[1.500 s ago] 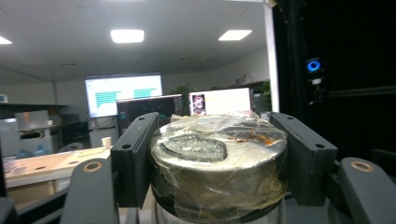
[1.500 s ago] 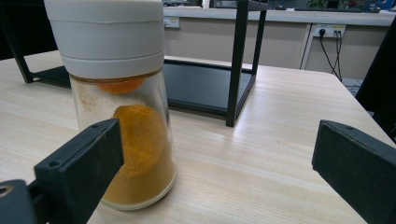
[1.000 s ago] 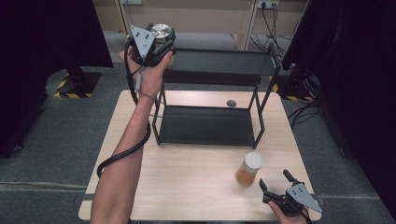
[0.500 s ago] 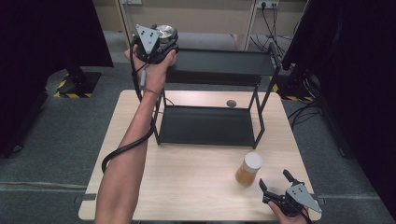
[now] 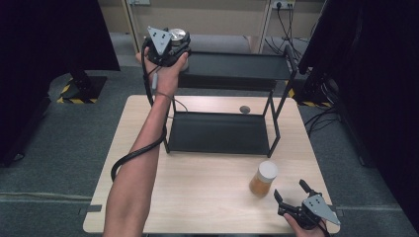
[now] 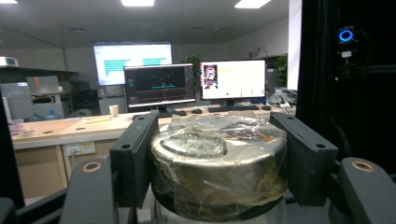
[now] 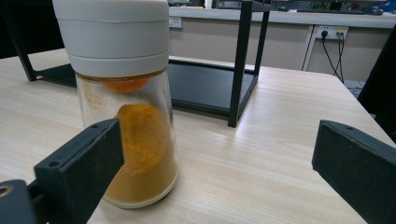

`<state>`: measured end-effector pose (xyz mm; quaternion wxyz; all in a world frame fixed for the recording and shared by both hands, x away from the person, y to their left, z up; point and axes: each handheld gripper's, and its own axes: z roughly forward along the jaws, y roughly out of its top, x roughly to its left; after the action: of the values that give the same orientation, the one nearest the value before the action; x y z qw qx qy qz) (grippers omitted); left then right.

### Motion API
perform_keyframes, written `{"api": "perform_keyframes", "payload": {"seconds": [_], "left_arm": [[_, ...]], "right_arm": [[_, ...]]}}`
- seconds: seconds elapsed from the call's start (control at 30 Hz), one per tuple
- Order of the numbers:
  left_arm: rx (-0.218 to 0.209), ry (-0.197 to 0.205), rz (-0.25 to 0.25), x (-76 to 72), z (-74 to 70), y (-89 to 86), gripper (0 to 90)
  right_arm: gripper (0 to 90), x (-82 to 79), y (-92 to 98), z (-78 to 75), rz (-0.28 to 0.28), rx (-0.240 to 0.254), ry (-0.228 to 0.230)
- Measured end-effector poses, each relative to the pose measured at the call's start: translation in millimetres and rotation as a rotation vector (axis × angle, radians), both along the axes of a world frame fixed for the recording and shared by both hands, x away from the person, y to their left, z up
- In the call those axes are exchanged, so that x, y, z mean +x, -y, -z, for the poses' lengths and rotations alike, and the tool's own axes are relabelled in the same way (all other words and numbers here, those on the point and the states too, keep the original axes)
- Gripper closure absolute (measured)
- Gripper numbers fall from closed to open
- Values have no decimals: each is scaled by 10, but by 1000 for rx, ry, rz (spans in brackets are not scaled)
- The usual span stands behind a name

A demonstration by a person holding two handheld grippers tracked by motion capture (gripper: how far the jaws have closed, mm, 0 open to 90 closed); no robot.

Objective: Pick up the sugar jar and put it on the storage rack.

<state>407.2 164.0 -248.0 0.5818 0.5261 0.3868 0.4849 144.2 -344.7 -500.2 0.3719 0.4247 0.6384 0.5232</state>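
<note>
Left gripper [image 5: 170, 42] upper left clamps the film-wrapped silver metal-lidded jar [image 6: 218, 161] by the lid: rigid, likely slippery; right gripper [image 5: 292, 200] released.

Left gripper [image 5: 170, 45] grips silver-lidded jar [image 5: 178, 35] above rack [image 5: 232, 64]

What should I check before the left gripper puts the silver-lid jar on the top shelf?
1. Left gripper grip on the silver-lid jar: ok, both pads press its lid.
2. Jar upright in the jaws: ok, the lid sits level.
3. Landing spot on the top shelf: ok, its surface is bare.
4. Jar over the shelf: cannot tell, it is at the left end, near the edge.
5. Right gripper out of the way: ok, open, low on the table.
6. Spice jar safe: ok, it stands upright beside the right gripper, untouched.
</note>
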Motion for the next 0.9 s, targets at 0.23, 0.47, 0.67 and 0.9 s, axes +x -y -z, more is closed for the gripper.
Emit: {"api": "perform_keyframes", "payload": {"seconds": [0.23,0.47,0.67,0.9], "left_arm": [[-7,-6,-3,-3,5,-6,196],[8,5,-23,-107,-27,10,128],[30,5,-18,-218,-28,9,128],[31,33,2,-378,39,-29,125]], "right_arm": [[23,-1,-1,-1,-1,-2,0],[23,0,-4,-4,-1,-3,-1],[23,2,-4,-7,-1,-4,-3],[22,10,1,-15,-4,-5,-8]]}}
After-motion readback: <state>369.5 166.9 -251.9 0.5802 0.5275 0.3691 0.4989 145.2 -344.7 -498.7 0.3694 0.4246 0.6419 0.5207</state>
